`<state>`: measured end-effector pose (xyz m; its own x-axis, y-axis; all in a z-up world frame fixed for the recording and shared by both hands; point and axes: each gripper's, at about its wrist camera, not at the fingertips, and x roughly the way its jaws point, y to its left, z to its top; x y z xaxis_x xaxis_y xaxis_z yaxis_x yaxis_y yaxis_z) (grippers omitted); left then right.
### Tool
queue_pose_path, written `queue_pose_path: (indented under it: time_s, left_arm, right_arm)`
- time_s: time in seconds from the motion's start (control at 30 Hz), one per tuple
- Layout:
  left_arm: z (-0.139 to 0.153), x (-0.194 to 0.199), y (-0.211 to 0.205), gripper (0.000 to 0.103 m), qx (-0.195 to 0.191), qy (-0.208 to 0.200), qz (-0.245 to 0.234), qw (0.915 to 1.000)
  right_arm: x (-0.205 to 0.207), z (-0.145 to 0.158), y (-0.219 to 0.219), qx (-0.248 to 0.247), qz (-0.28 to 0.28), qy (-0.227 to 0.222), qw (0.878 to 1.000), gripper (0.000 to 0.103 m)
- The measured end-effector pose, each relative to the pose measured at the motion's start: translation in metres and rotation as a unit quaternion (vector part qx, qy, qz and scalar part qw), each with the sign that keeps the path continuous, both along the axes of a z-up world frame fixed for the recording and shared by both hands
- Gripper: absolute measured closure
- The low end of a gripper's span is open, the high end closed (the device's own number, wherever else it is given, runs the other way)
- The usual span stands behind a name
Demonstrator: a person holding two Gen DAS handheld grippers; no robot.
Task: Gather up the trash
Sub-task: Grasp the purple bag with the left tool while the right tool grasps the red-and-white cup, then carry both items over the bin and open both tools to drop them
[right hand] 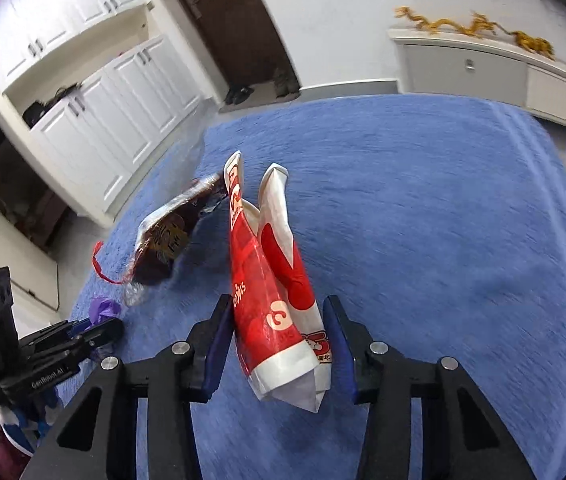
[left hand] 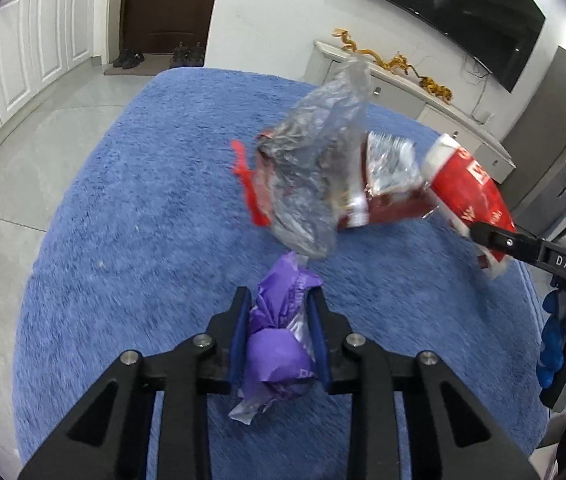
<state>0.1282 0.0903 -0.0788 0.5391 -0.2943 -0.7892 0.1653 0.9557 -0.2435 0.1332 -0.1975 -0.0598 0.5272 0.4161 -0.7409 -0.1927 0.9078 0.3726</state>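
- A crumpled purple wrapper point(left hand: 279, 354) was pinched between the pads of the left claw point(left hand: 279, 300), above the blue rug point(left hand: 143, 240).
- A red-and-white paper bag point(right hand: 279, 296) was seen between the spread fingers of the right claw point(right hand: 279, 312); whether it was gripped could not be told.
- A clear plastic bag point(left hand: 315, 168) and a dark red packet point(right hand: 167, 236) were found on the rug, just beyond the wrapper.

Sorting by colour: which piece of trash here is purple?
The crumpled purple wrapper clamped in the left gripper; the paper bag is red-white, the packet dark brown.
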Motion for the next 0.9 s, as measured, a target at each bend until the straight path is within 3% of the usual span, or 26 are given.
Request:
queue_pose_path:
  time_s: [0.27, 0.53, 0.73, 0.9]
  left_arm:
    - [0.028, -0.034, -0.024, 0.076, -0.002, -0.022, -0.025, 0.9995]
    - [0.056, -0.060, -0.065, 0.076, 0.021, -0.046, -0.061, 0.9968]
    - [0.073, -0.077, -0.114, 0.076, 0.051, -0.070, -0.096, 0.9916]
    - [0.081, -0.083, -0.180, 0.076, 0.064, -0.075, -0.157, 0.9827]
  right_arm:
    - [-0.060, 0.021, -0.046, 0.011, -0.034, -0.025, 0.999, 0.060]
    - [-0.109, 0.041, -0.092, 0.028, -0.066, -0.057, 0.996, 0.060]
    - [-0.142, 0.050, -0.125, 0.022, -0.089, -0.080, 0.993, 0.060]
    - [-0.174, 0.045, -0.176, 0.024, -0.141, -0.087, 0.986, 0.060]
